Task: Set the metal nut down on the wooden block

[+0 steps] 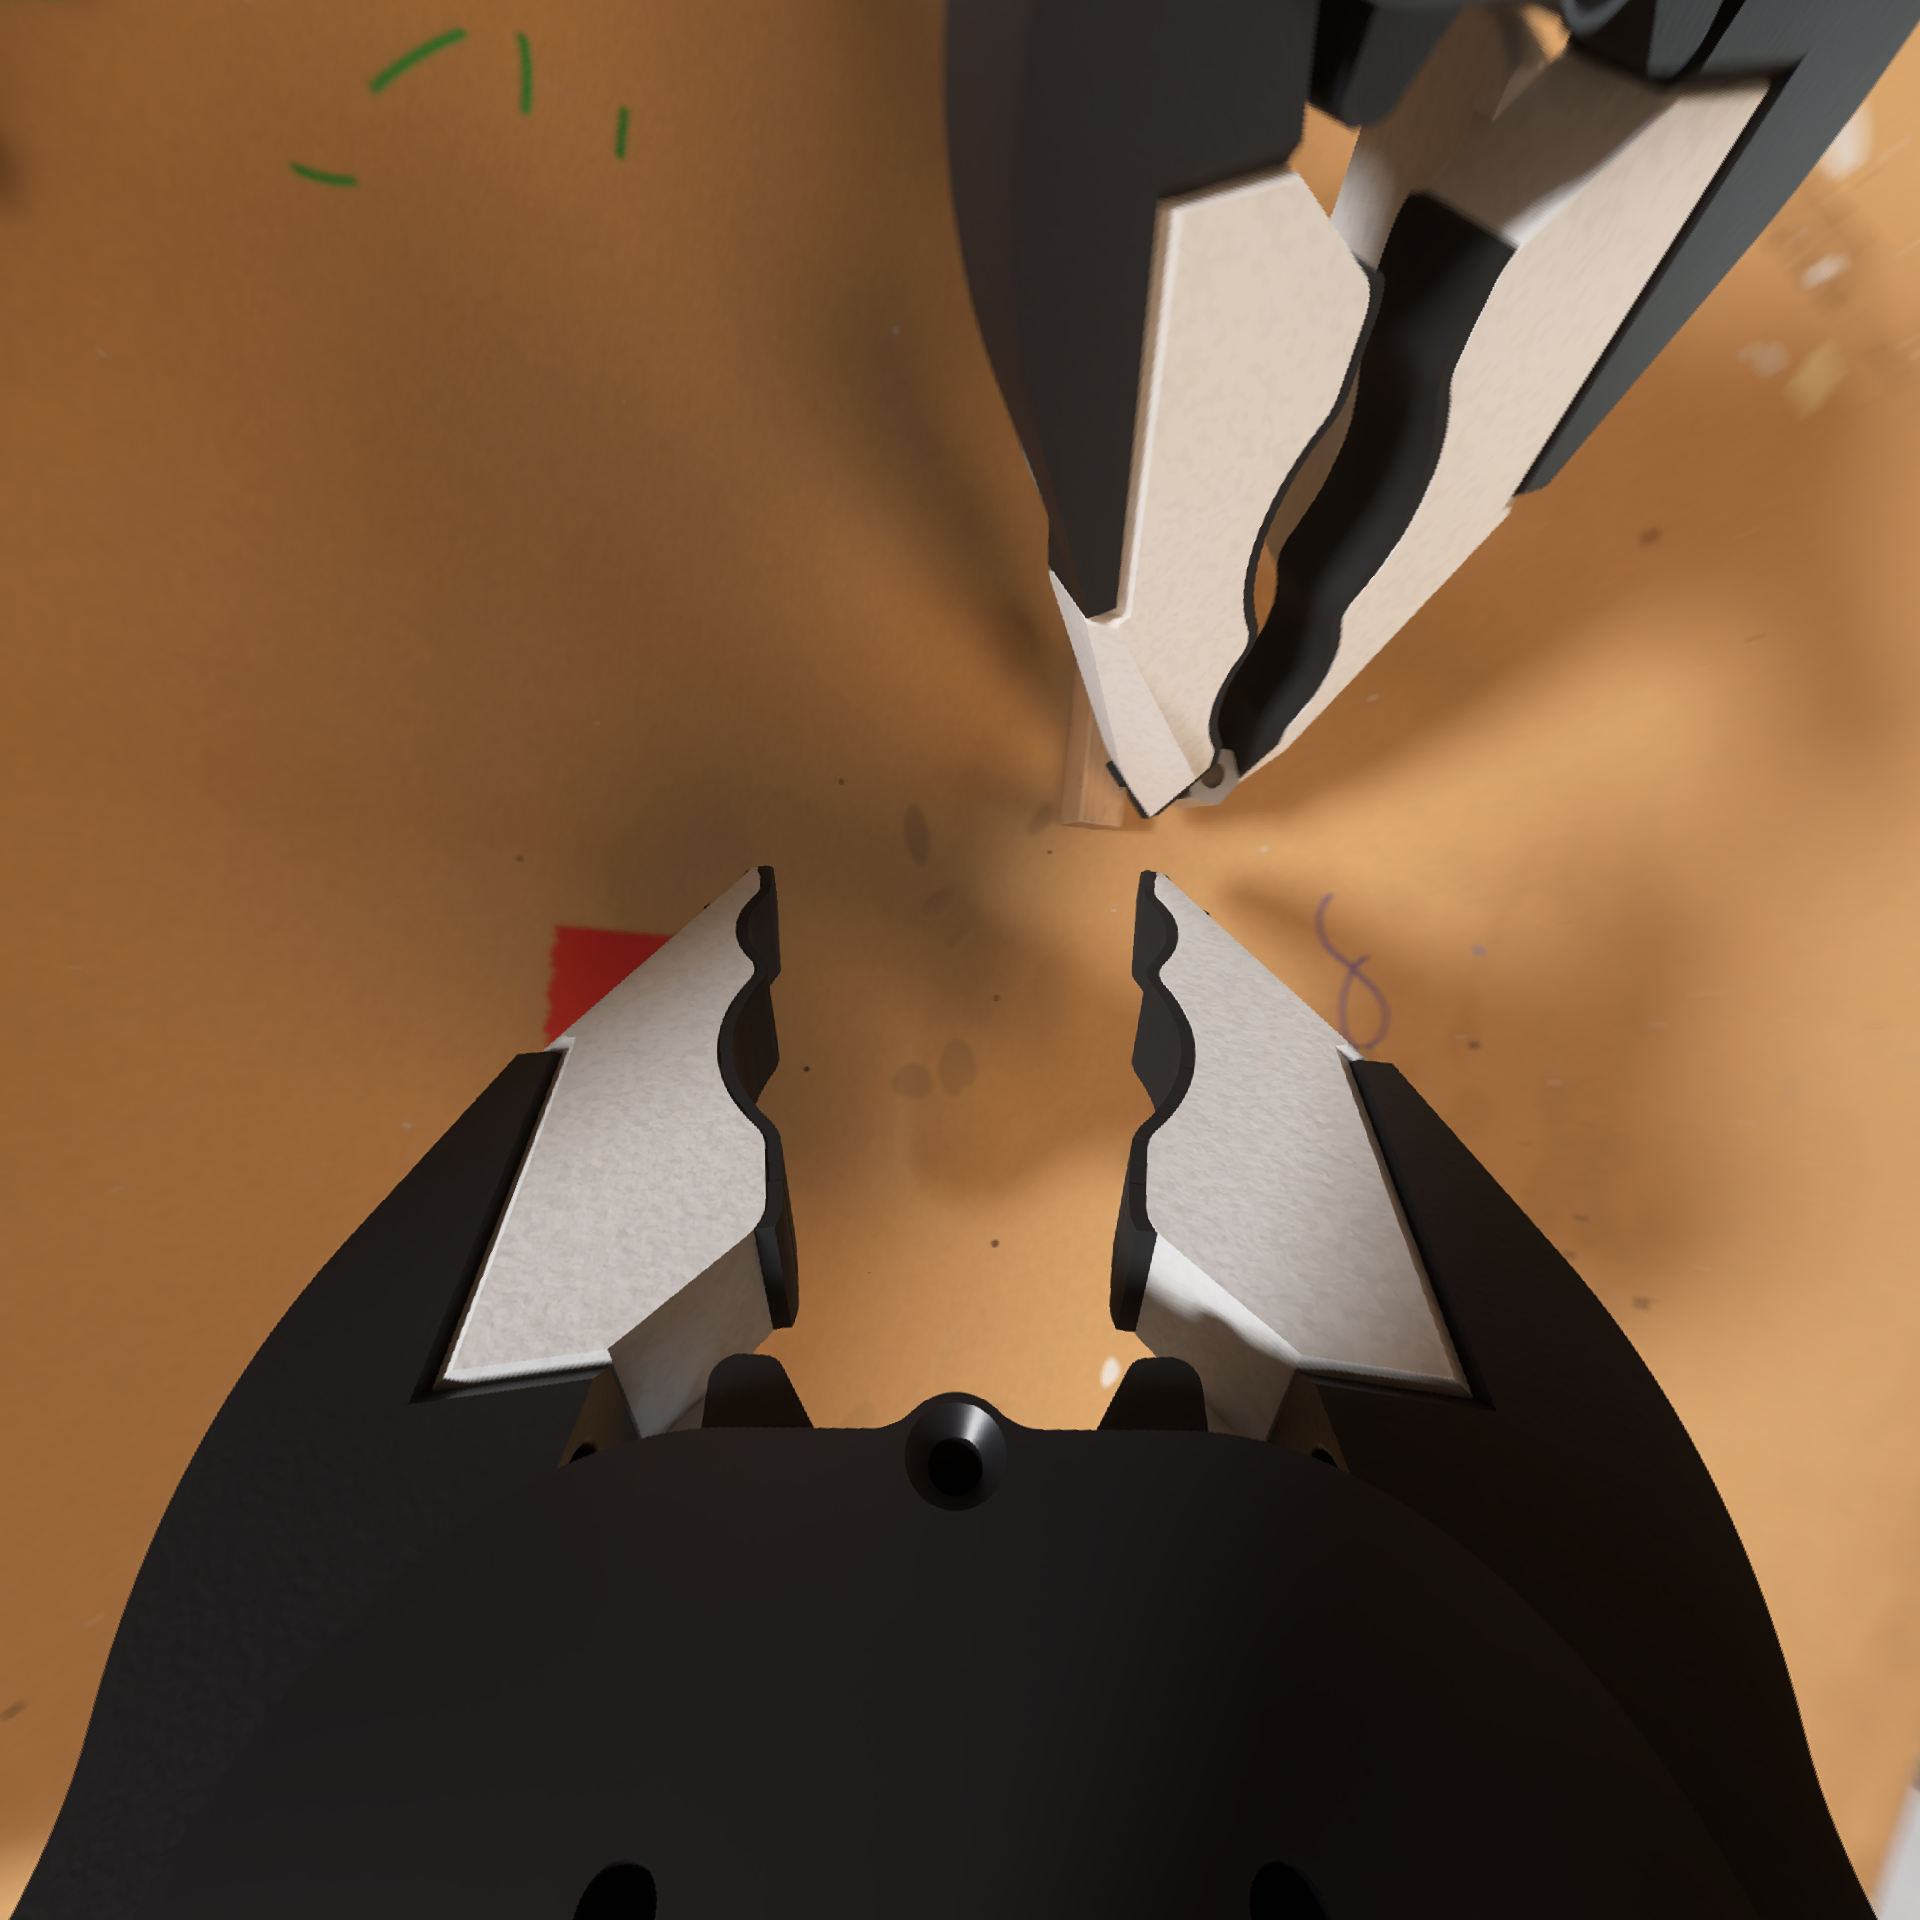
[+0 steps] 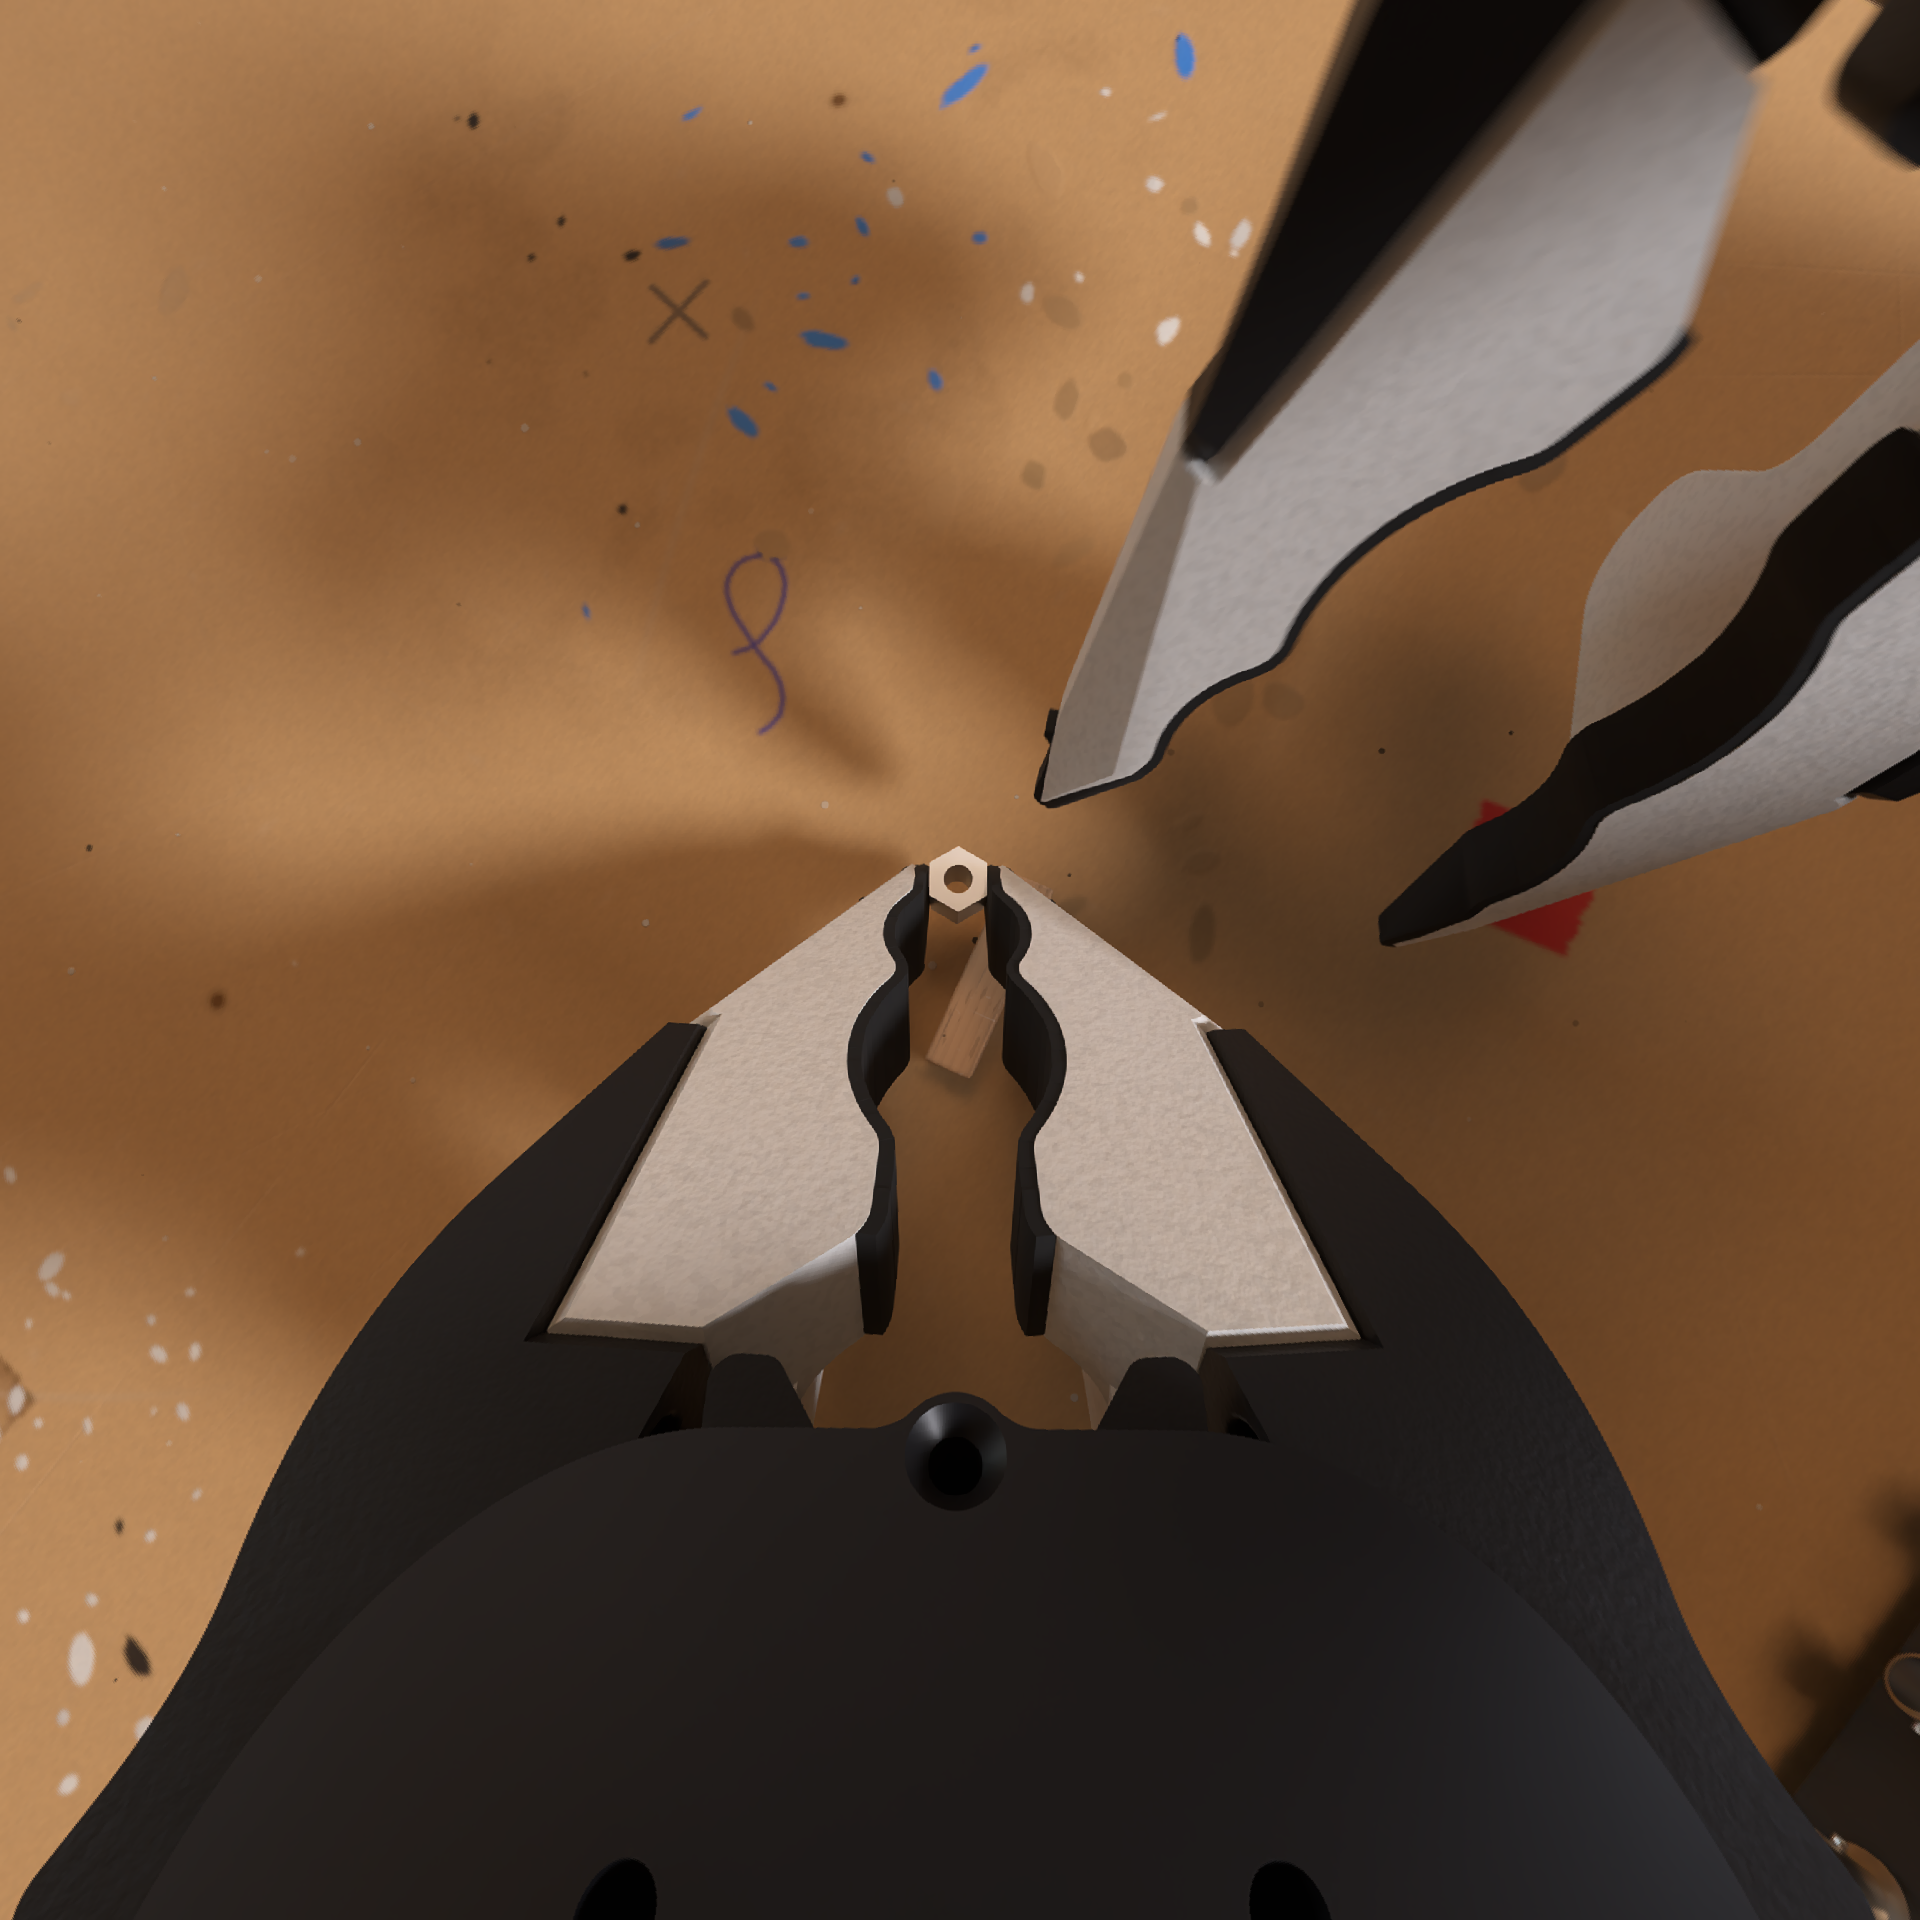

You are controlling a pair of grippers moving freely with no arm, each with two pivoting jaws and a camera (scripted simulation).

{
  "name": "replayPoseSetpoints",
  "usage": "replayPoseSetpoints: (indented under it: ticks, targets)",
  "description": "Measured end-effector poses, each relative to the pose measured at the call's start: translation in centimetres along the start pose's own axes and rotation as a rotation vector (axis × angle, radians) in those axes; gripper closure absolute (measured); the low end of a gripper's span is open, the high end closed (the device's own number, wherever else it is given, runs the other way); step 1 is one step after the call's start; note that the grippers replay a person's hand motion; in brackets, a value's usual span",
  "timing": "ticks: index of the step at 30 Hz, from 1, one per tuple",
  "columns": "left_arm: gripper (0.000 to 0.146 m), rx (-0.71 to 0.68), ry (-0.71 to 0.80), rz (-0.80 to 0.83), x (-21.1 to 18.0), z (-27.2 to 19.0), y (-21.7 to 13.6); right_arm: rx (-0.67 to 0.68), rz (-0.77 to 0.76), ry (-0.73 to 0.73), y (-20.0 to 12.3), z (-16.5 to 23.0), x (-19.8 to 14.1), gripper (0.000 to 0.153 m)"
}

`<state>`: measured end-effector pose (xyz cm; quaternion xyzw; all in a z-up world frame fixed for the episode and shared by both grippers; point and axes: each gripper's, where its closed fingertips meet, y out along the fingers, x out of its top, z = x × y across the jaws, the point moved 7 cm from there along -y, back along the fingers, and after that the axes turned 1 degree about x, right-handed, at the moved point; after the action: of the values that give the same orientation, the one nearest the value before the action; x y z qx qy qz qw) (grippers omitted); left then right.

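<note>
My right gripper (image 2: 956, 883) is shut on a small pale hexagonal metal nut (image 2: 956, 879), pinched flat between its fingertips. A small light wooden block (image 2: 966, 1023) lies on the brown tabletop below, seen through the gap between the fingers, a little nearer than the nut. In the left wrist view the right gripper (image 1: 1195, 790) comes down from the upper right, the nut (image 1: 1214, 779) is at its tips and the block (image 1: 1091, 779) shows just left of them. My left gripper (image 1: 956, 883) is open and empty, short of the block; it also shows in the right wrist view (image 2: 1216, 862).
The brown tabletop (image 1: 416, 520) carries green dashes (image 1: 416, 62), a red tape patch (image 1: 592, 971), a purple scribble (image 2: 758, 634), a pencilled cross (image 2: 677, 310) and blue and white paint flecks. Dark objects sit at the right wrist view's lower right edge (image 2: 1901, 1694).
</note>
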<state>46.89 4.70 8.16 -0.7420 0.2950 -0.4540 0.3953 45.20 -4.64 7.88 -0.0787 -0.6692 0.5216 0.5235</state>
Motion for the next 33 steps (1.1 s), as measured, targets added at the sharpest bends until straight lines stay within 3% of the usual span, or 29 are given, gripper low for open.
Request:
replayPoseSetpoints:
  ticks: [3,15,19,26,27,29,31,33]
  targets:
    - [0.076,0.127,0.068,0.021,-0.1,-0.7,0.6,-0.013,0.001,-0.005,0.0,0.2,0.0,0.143]
    - [0.076,0.154,-0.031,-0.057,-0.6,-0.4,0.6,-0.022,0.006,-0.047,0.2,0.4,0.1,0.143]
    - [0.069,0.121,-0.060,-0.065,-0.8,-0.2,0.3,-0.032,0.006,-0.054,0.1,0.4,0.0,0.143]
    - [0.062,0.200,-0.060,-0.116,-1.3,-0.7,0.6,-0.031,0.004,-0.047,0.0,0.4,0.0,0.143]
    - [0.065,0.197,-0.058,-0.137,-1.5,-0.9,0.6,-0.031,0.004,-0.047,0.0,0.4,0.0,0.143]
    - [0.085,0.216,-0.021,-0.182,-1.8,-1.1,0.5,-0.026,0.002,-0.047,0.1,0.4,0.0,0.143]
    - [0.108,0.266,0.115,-0.279,-2.1,-1.7,-0.3,-0.028,0.001,-0.049,0.2,0.4,0.1,0.143]
    - [0.130,0.229,0.309,-0.459,-2.5,-2.7,-1.3,-0.031,0.002,-0.049,0.2,0.4,0.0,0.143]
